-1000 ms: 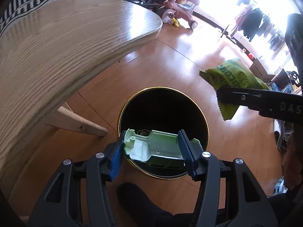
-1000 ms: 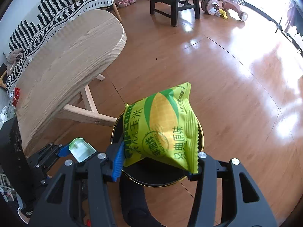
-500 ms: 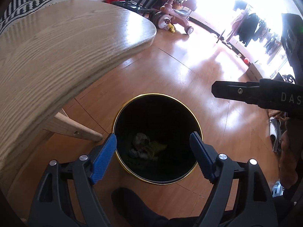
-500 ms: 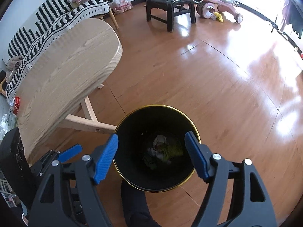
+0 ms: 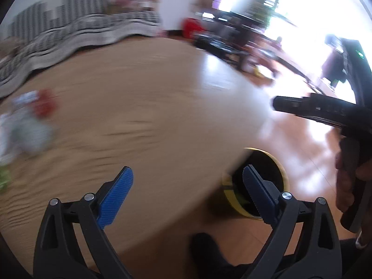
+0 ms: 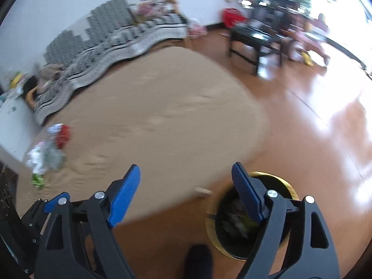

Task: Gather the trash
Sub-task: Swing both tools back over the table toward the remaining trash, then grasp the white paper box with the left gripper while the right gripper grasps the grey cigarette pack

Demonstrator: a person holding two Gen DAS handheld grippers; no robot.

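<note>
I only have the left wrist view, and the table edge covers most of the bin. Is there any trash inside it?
Observer: Yes. The right wrist view looks down into the bin, and crumpled trash lies at its bottom.
Operator: Is the right tool carrying anything? I only see it side-on.
Observer: No. The right tool has its jaws opening, with nothing between them.

light: bright daylight, upper right, blown out | glare: floor [image 6: 325, 121] | blur: heavy motion | edges: fisheye-warped, dark
</note>
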